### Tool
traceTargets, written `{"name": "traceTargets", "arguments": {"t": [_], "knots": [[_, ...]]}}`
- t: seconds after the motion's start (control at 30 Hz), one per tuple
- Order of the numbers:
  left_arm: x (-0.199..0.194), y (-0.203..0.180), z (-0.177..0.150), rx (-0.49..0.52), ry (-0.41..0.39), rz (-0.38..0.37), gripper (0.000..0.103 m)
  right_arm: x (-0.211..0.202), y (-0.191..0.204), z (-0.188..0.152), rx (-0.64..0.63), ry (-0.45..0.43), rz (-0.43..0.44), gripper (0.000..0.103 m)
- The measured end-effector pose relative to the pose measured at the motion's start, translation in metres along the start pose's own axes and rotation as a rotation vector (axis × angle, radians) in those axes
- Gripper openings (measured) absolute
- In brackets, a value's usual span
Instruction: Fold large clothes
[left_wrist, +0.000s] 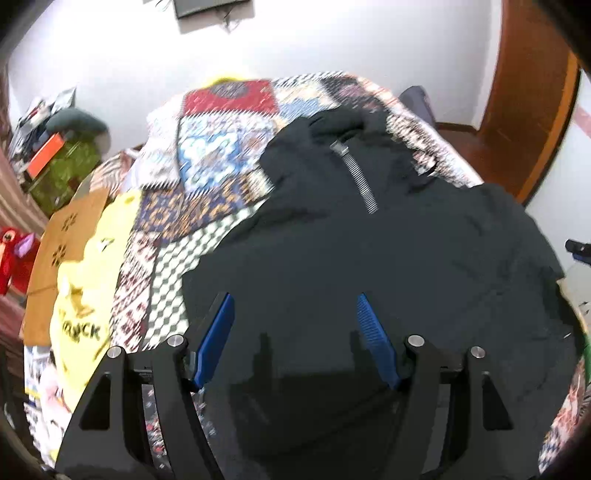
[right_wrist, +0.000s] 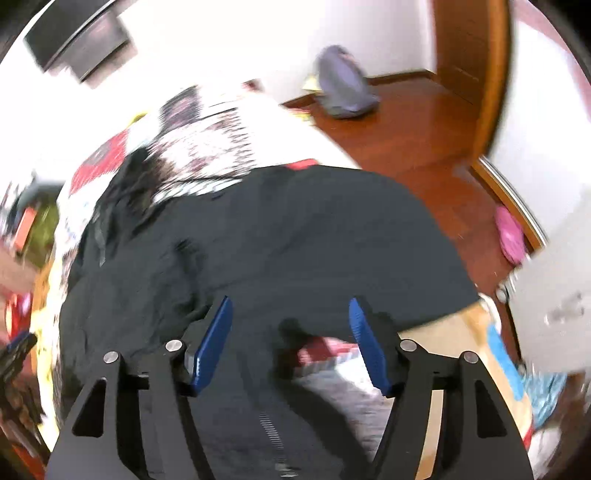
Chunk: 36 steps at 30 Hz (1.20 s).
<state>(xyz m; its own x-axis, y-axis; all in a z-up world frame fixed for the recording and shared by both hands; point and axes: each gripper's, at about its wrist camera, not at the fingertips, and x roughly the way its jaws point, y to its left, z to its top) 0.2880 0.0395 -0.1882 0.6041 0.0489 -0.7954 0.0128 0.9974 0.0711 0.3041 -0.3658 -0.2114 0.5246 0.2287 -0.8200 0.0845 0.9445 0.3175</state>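
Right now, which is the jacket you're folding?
Find the bed with the patchwork quilt. The jacket lies spread across its right side, under the open left tongs. It is the only plain black thing, with a silver zip at its collar.

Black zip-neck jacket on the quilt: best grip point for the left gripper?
Probably the near hem of the black zip-neck jacket, from the camera side: it lies flat on the patchwork quilt, collar away, and the open left gripper already hovers there.
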Motion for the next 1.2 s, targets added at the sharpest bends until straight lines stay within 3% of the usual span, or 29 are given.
{"name": "traceTargets", "arguments": {"t": [0.3, 0.5, 0.67, 0.9, 1.0, 1.13, 1.2], "knots": [[0.016, -0.047, 0.015, 0.058, 0.001, -0.064, 0.068, 0.023, -0.096, -0.008, 0.291, 0.076, -0.039, 0.062], [0.037, -0.071, 0.010, 0.076, 0.047, -0.101, 0.068, 0.059, -0.123, -0.010, 0.476, 0.134, 0.075, 0.065], [0.045, -0.077, 0.009, 0.083, 0.057, -0.117, 0.068, 0.070, -0.130, 0.002, 0.525, 0.099, 0.070, 0.065], [0.047, -0.076, 0.010, 0.080, 0.055, -0.113, 0.068, 0.087, -0.134, 0.017, 0.529, 0.041, -0.013, 0.062], [0.044, -0.072, 0.010, 0.076, 0.047, -0.114, 0.068, 0.087, -0.130, 0.024, 0.503, 0.025, -0.060, 0.049], [0.039, -0.070, 0.008, 0.083, 0.032, -0.096, 0.068, 0.077, -0.115, 0.035, 0.402, 0.007, -0.166, 0.017], [0.035, -0.067, 0.007, 0.086, 0.019, -0.097, 0.068, 0.067, -0.108, 0.039, 0.358, -0.018, -0.192, 0.011]]}}
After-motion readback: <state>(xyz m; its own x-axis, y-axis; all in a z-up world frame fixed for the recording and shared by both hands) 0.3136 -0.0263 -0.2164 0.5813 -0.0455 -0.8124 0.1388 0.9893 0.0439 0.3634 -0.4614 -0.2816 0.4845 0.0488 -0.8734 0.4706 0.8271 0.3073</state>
